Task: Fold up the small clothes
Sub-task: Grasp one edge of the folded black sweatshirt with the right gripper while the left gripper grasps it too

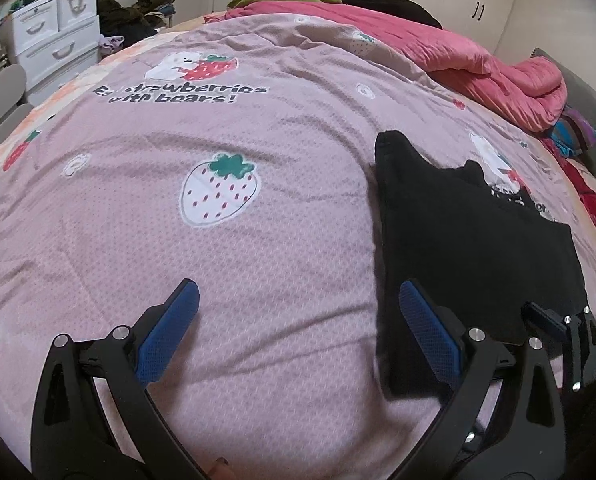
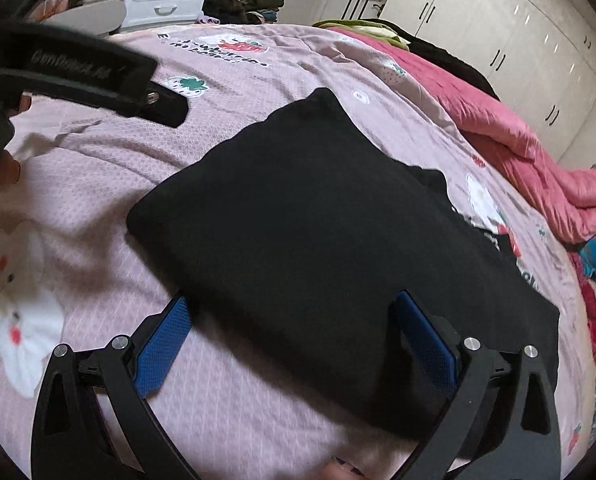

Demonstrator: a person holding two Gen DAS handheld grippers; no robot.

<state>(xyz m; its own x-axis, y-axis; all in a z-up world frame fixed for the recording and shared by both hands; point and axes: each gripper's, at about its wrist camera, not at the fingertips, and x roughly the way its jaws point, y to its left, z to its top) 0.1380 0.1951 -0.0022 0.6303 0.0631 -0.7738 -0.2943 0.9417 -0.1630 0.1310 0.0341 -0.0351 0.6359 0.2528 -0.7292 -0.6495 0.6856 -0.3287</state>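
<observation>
Black garment (image 2: 306, 224): folded into a flat block, lying on the pink strawberry-print bedspread (image 1: 178, 240), centre of the right wrist view. Right tool (image 2: 294, 336): spread wide, holding nothing, its fingers straddling the near edge. Left tool (image 1: 298, 320): likewise released, over bare bedspread just beside the garment, lower centre. Risk: pinching only the top layer would pull the fold apart. Surroundings: pink quilt (image 1: 498, 68) bunched upper right; white drawers (image 1: 54, 36) upper left. Nothing obstructs.
</observation>
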